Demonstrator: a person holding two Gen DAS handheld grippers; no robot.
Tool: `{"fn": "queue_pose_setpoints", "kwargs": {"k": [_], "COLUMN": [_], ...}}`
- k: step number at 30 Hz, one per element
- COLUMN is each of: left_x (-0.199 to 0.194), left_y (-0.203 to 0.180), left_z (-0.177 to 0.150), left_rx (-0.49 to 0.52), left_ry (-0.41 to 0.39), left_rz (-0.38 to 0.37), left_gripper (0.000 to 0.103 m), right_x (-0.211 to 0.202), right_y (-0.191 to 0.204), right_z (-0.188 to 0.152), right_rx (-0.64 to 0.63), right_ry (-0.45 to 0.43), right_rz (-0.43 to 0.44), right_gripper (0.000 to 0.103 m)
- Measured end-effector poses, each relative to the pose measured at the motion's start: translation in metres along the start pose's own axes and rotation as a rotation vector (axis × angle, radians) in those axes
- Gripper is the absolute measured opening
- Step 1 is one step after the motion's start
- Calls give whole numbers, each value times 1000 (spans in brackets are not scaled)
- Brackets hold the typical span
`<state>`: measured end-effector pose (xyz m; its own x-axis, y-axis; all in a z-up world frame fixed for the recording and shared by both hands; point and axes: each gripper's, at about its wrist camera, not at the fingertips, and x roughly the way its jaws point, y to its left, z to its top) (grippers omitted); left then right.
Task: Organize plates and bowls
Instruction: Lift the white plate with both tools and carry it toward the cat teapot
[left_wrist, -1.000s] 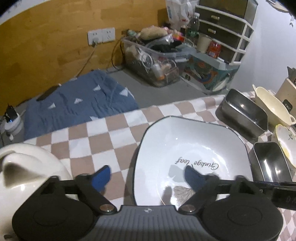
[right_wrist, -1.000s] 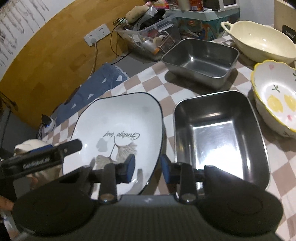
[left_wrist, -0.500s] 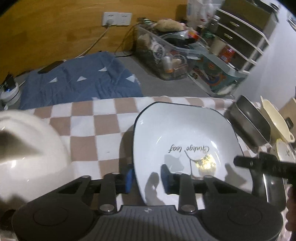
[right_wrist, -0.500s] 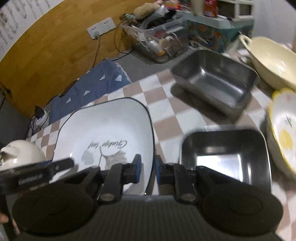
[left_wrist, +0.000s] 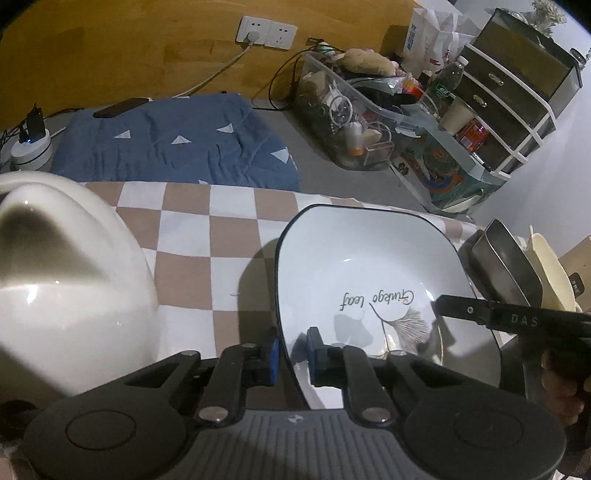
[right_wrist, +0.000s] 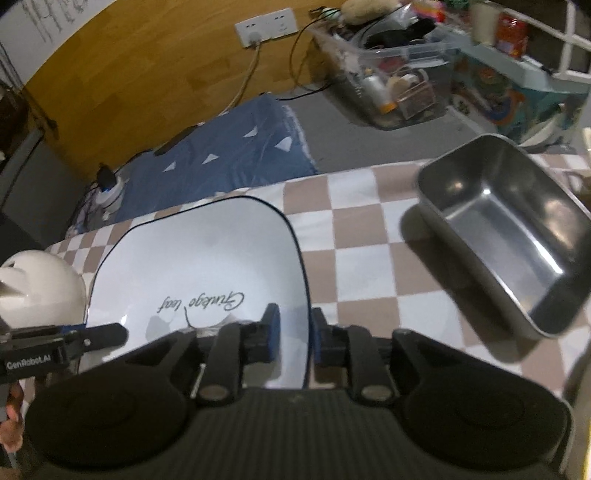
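Two tools grip one square white plate (left_wrist: 369, 273) over the checkered table (left_wrist: 192, 236): left tool (left_wrist: 291, 356) just clamped its left rim, right tool (right_wrist: 293, 338) its right rim.

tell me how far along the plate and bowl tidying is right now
Early. Nothing looks stacked yet: the steel tray sits alone on the checkered cloth, and the white pot stands apart. In hand: the left gripper and right gripper, jaws just closing, pinch opposite rims of the square ginkgo plate. Left: moving it and grouping everything else.
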<state>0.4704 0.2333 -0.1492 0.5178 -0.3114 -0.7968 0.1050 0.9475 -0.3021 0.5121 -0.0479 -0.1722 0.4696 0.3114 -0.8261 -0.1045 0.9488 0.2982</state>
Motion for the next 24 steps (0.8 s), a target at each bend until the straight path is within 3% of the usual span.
{"fn": "queue_pose_setpoints", "kwargs": {"k": [11, 24], "left_x": [-31, -129], "left_y": [-16, -63], "left_z": [-9, -37], "left_rx": [30, 46], "left_ry": [-93, -224], "left_rz": [35, 27], "left_gripper": [17, 17], "right_x": [-23, -134], "right_y": [-10, -6], "right_z": [-8, -22], "right_rx": [12, -9], "right_ry": [-54, -158], "right_rz": [88, 207], "right_gripper": [20, 20]}}
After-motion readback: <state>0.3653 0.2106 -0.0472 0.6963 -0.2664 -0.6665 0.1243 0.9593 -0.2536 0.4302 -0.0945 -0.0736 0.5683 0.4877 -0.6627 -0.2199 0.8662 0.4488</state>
